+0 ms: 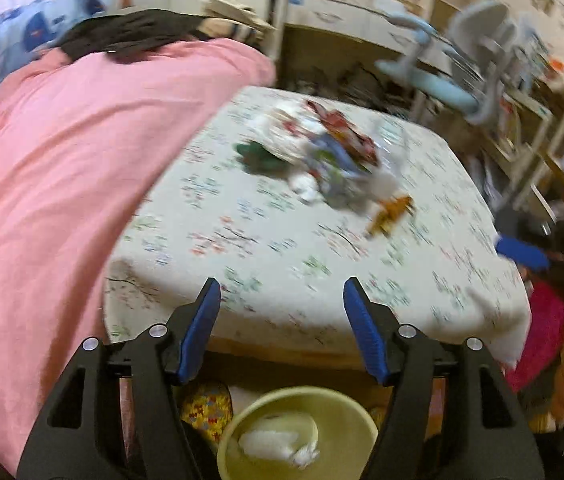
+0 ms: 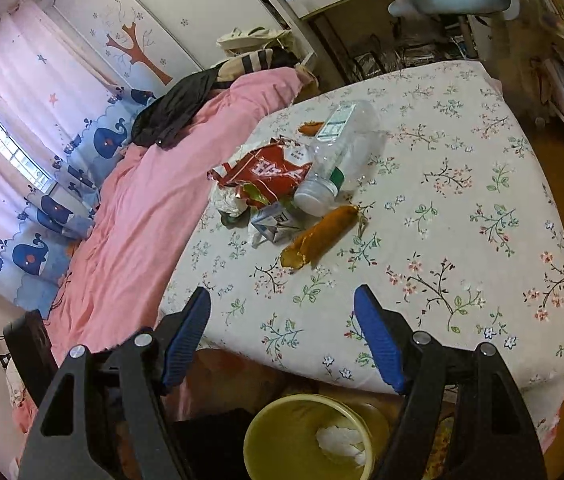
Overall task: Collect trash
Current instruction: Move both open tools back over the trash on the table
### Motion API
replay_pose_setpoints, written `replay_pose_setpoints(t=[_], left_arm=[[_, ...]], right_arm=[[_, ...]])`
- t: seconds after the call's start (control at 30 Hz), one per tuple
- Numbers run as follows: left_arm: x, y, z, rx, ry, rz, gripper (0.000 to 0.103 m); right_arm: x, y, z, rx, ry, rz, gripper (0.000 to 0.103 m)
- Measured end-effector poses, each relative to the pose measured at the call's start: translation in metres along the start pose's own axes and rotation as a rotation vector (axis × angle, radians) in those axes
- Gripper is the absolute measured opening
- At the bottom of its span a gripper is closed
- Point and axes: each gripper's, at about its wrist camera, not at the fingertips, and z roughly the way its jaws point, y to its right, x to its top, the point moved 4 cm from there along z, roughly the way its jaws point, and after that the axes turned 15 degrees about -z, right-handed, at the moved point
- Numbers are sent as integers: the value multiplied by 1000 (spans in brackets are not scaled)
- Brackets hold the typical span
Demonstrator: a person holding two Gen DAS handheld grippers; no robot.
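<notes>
Yellow-green bin sits below the bed's edge, white tissue inside. Wrappers, a clear bottle and an orange wrapper lie heaped on the floral sheet. Left claw and right claw gape, empty.

Floral white bedsheet, pink duvet, yellow-green bin

Dim indoor light (left view motion-blurred), fisheye-warped edges
</notes>
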Motion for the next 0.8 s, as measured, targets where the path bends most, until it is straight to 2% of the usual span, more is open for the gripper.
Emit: replay_pose_setpoints(t=[0.2, 0.53, 0.8], left_arm=[[11, 3, -2, 29, 61, 11, 61], [11, 17, -16, 98, 165, 110, 66], [14, 15, -21, 98, 184, 93, 68]], right_arm=[[-2, -5, 4, 2, -12, -17, 72], [-9, -3, 8, -24, -33, -10, 74], [-10, 4, 10, -50, -35, 9, 74]])
